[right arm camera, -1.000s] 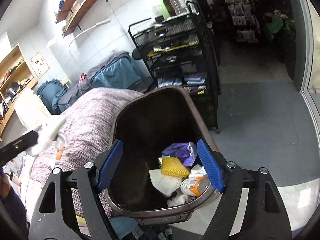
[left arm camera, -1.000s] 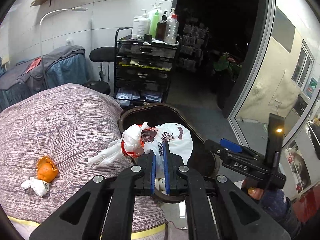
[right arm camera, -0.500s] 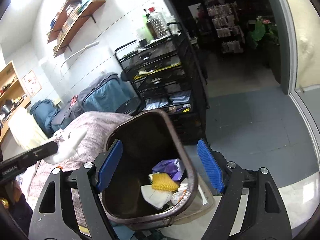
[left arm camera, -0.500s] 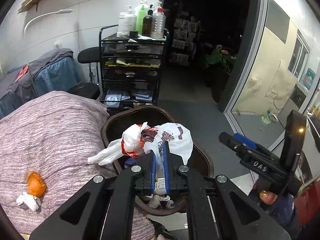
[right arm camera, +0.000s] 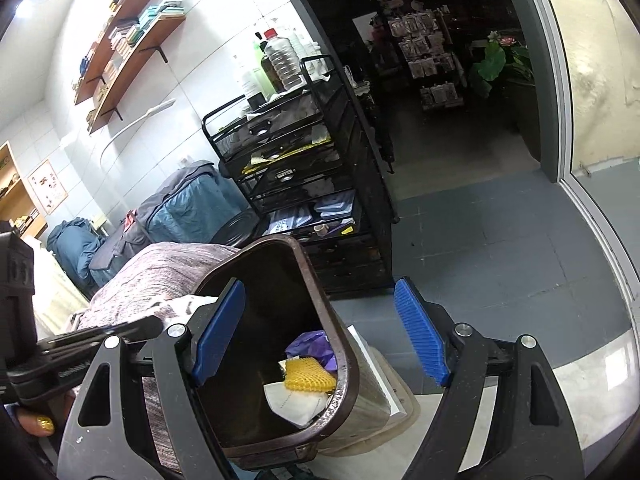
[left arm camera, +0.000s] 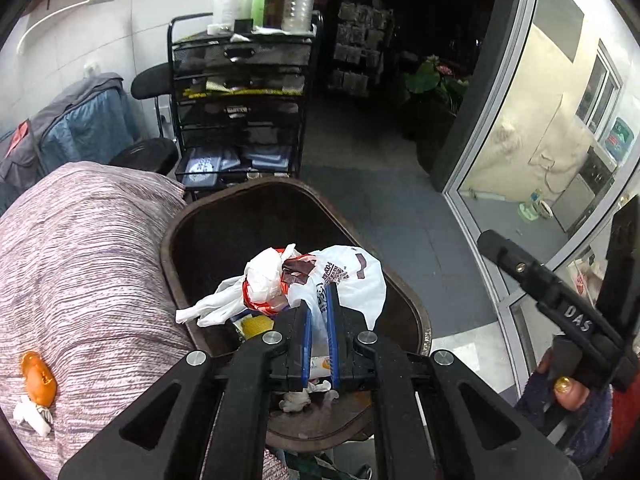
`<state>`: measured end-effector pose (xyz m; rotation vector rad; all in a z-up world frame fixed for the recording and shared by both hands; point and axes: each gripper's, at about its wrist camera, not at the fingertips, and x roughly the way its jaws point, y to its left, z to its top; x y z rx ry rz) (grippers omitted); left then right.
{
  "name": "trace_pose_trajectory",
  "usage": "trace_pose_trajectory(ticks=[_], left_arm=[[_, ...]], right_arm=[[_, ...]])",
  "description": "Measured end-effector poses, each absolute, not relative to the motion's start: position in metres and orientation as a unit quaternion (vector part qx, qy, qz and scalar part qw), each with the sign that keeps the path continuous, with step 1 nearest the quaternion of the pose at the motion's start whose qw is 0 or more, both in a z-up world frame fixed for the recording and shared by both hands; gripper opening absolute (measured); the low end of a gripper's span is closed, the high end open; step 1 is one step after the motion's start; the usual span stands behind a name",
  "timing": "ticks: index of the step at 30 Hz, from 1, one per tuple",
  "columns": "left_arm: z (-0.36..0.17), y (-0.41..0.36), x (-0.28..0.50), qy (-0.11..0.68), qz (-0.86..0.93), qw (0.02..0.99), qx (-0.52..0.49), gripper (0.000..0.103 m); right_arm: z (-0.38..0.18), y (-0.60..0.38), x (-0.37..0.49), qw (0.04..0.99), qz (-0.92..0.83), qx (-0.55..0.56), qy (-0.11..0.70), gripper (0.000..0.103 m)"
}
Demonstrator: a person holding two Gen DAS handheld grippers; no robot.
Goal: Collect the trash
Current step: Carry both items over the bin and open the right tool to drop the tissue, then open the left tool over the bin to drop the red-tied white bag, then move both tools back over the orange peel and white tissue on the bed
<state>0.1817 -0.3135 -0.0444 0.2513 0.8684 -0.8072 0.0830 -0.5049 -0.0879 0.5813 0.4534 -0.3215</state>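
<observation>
Here the left gripper (left arm camera: 319, 322) is clenched on a crumpled plastic bag (left arm camera: 316, 280), holding it above the open bin (left arm camera: 404, 312). The bag is thin white film, bunched into a knot with red print on its left part and dark lettering on the smoother right part; a twisted tail of it hangs out to the left, over the bin's near-left rim. The blue pads pinch a fold of its lower middle.

The bin is dark brown with a rounded rim and stands just right of a bed with a mauve striped cover (left arm camera: 80, 264). Inside it lie a yellow mesh piece (right arm camera: 308, 376), a white paper (right arm camera: 294, 402) and something purple (right arm camera: 312, 346). On the cover, near the left edge, an orange peel (left arm camera: 38, 378) rests against a white tissue (left arm camera: 32, 418).

The right gripper (right arm camera: 320, 334) is released, its blue pads wide apart with the bin's right rim between them, untouched as far as can be told. A hand (left arm camera: 568, 394) with a gold-painted nail holds it at the far right of the left view.
</observation>
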Motion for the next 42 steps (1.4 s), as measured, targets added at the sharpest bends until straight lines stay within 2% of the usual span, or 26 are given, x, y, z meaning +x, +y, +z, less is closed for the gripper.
trace_pose_trajectory(ticks=[2, 4, 6, 7, 10, 15, 18, 27, 42], left_arm=[[-0.05, -0.317, 0.182, 0.413, -0.376, 0.819, 0.131, 0.009], [-0.055, -0.318, 0.182, 0.415, -0.368, 0.82, 0.145, 0.025], [-0.057, -0.318, 0.184, 0.412, -0.364, 0.822, 0.147, 0.071], [-0.057, -0.316, 0.183, 0.408, -0.363, 0.825, 0.146, 0.076], [-0.058, -0.313, 0.181, 0.407, -0.368, 0.822, 0.148, 0.078], [-0.05, -0.304, 0.172, 0.391, -0.376, 0.828, 0.144, 0.092], [-0.04, -0.296, 0.16, 0.37, -0.382, 0.836, 0.138, 0.097], [-0.013, -0.257, 0.13, 0.31, -0.371, 0.866, 0.124, 0.097], [-0.006, -0.175, 0.135, 0.302, -0.297, 0.902, 0.085, 0.097]], right_arm=[[-0.089, -0.505, 0.082, 0.919, -0.158, 0.284, 0.221, 0.077], [-0.09, -0.505, 0.079, 0.919, -0.159, 0.285, 0.221, 0.077], [-0.09, -0.506, 0.079, 0.918, -0.161, 0.286, 0.221, 0.078], [-0.09, -0.507, 0.079, 0.918, -0.162, 0.287, 0.222, 0.078], [-0.09, -0.506, 0.079, 0.917, -0.163, 0.288, 0.222, 0.082], [-0.09, -0.506, 0.08, 0.916, -0.159, 0.293, 0.223, 0.083], [-0.091, -0.506, 0.081, 0.916, -0.157, 0.295, 0.223, 0.084], [-0.09, -0.491, 0.092, 0.921, -0.132, 0.287, 0.229, 0.085], [-0.077, -0.431, 0.126, 0.938, -0.046, 0.247, 0.241, 0.086]])
